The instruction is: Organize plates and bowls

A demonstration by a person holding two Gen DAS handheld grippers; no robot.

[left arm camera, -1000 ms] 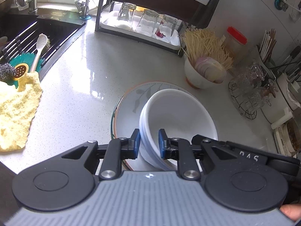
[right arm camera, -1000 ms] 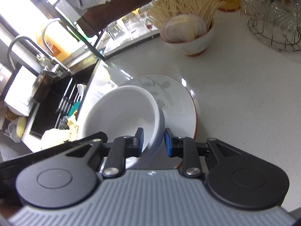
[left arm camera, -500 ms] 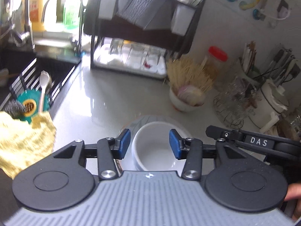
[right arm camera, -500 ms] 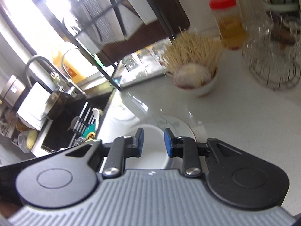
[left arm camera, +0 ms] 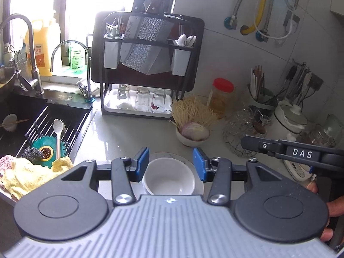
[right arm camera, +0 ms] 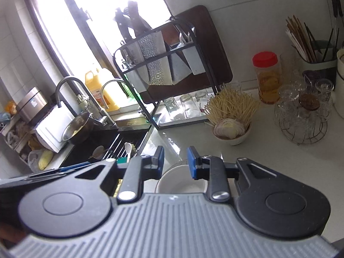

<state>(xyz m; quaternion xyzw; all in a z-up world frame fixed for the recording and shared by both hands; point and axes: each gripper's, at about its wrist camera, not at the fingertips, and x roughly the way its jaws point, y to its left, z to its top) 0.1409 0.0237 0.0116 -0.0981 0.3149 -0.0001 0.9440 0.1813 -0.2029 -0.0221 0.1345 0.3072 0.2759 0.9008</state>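
Observation:
A white bowl (left arm camera: 168,177) sits nested on a plate (left arm camera: 198,186) on the pale counter, below and between my fingers in the left wrist view. My left gripper (left arm camera: 171,164) is open and empty, held well above the bowl. In the right wrist view the same bowl (right arm camera: 180,181) shows low in the frame, partly hidden by the gripper body. My right gripper (right arm camera: 175,160) is open with a narrower gap, empty, also raised above the bowl. The right gripper's arm shows in the left wrist view at the right.
A small bowl of sliced onion and noodles (left arm camera: 192,132) stands behind the plate. A wire rack of glassware (left arm camera: 243,133) is to the right. A black knife and glass rack (left arm camera: 148,71) stands at the back. The sink (left arm camera: 32,126) with a yellow cloth (left arm camera: 28,175) is left.
Both grippers let go of the white bowl's rim, opened, and pulled up and back from it. The bowl stays on the plate and looks much smaller now.

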